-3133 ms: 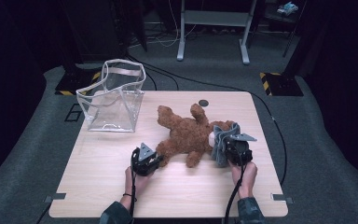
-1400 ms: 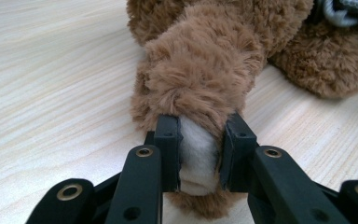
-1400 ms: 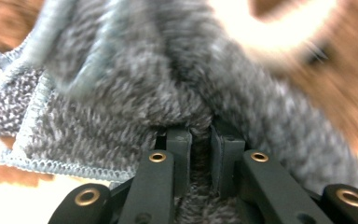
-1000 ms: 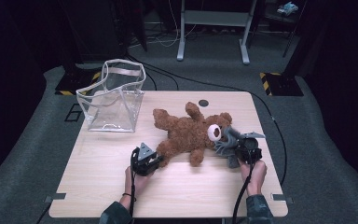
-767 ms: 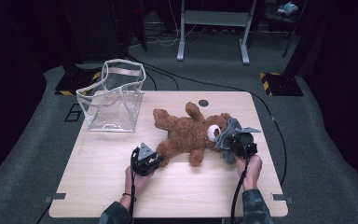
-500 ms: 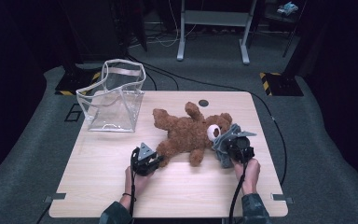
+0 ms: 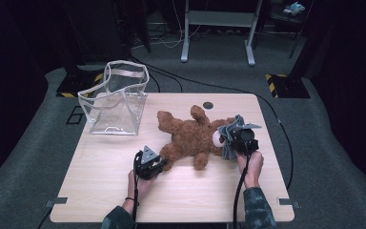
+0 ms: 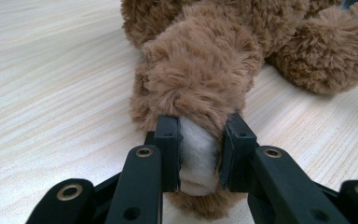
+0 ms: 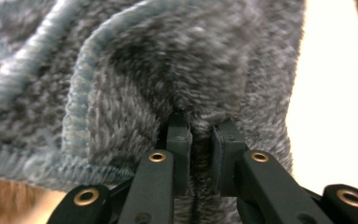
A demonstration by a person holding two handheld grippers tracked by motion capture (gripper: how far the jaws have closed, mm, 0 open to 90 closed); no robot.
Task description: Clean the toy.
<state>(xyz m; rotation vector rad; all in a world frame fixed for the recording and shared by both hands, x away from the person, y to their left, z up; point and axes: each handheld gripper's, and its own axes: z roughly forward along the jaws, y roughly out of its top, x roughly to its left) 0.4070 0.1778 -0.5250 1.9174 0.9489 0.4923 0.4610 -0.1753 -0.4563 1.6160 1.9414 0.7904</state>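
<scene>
Left gripper point(image 8: 199, 158) pinching teddy bear's point(image 7: 190, 136) foot, right gripper point(image 9: 200, 140) clamped on grey cloth point(image 9: 168, 74) by bear's head

Clear bag point(image 7: 116, 99) on wooden table point(image 7: 105, 186)

Light falls from above onto the bench point(image 7: 100, 191), leaving the floor and frame edges dim. In the right gripper view the grey cloth point(image 9: 177, 70) is soft with blur, and the bench at upper right glares white.
</scene>
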